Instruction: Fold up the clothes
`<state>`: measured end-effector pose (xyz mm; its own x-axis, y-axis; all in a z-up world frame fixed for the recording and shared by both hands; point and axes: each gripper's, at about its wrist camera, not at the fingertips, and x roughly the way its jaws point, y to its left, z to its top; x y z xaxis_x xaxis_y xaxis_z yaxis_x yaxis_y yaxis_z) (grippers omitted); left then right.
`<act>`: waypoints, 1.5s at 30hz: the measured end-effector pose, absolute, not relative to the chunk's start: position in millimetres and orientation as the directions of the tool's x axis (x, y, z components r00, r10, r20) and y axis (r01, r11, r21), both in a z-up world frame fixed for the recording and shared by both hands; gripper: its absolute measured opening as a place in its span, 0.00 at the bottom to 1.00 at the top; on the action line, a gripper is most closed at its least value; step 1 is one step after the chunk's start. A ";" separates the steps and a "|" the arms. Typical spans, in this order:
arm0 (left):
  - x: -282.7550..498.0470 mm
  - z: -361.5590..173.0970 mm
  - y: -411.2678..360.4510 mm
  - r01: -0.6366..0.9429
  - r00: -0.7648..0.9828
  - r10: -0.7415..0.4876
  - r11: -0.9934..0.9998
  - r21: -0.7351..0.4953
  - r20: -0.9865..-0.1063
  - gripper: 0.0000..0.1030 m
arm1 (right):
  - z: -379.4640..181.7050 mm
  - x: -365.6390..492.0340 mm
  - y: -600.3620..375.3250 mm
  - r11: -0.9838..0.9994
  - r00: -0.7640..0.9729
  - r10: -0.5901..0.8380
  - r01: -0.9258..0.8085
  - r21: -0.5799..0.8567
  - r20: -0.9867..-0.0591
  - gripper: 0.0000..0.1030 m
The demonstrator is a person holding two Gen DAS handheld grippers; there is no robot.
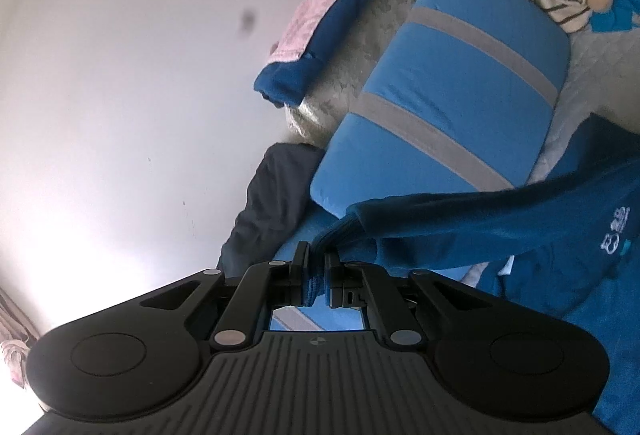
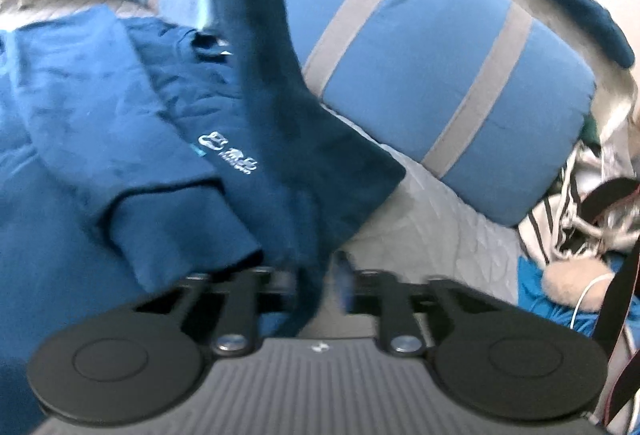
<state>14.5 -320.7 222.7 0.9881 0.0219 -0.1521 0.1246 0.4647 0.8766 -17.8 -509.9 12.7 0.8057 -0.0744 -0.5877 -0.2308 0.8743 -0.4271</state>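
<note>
Dark blue fleece fills both views: a sweatshirt (image 2: 132, 171) with a white chest logo (image 2: 228, 151) lies spread on the quilted bed (image 2: 448, 219), just beside a blue pillow (image 2: 440, 59) banded in grey. My left fingers (image 1: 316, 275) are pinched on the ribbed cuff of one sleeve (image 1: 460, 219), which is lifted clear of the bed; its long axis runs from the cuff past the pillow's lower end to the garment's body on the far side. My right fingers (image 2: 320, 283) are closed on a fold of the same sweatshirt, from which a dark band of fabric rises steeply across the pillow's near corner. Beyond the pillow, by the white wall (image 1: 120, 75), rests a folded blue and pink bundle (image 1: 320, 23).
</note>
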 end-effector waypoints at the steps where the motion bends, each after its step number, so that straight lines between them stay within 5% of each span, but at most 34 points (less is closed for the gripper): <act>1: 14.7 220.8 -317.4 0.126 0.988 0.026 0.462 0.878 -0.155 0.07 | 12.3 -18.8 -508.5 0.871 0.805 -0.072 -0.237 -0.430 -0.590 0.10; 28: -42.1 60.1 -170.4 0.440 0.881 0.074 0.241 0.865 -0.468 0.07 | 19.7 -18.5 -497.1 0.829 0.782 -0.044 -0.319 -0.460 -0.622 0.06; 45: -48.2 36.5 -151.0 0.633 0.746 0.034 0.274 0.724 -0.665 0.07 | 21.3 -13.2 -491.0 0.783 0.751 -0.044 -0.384 -0.490 -0.659 0.15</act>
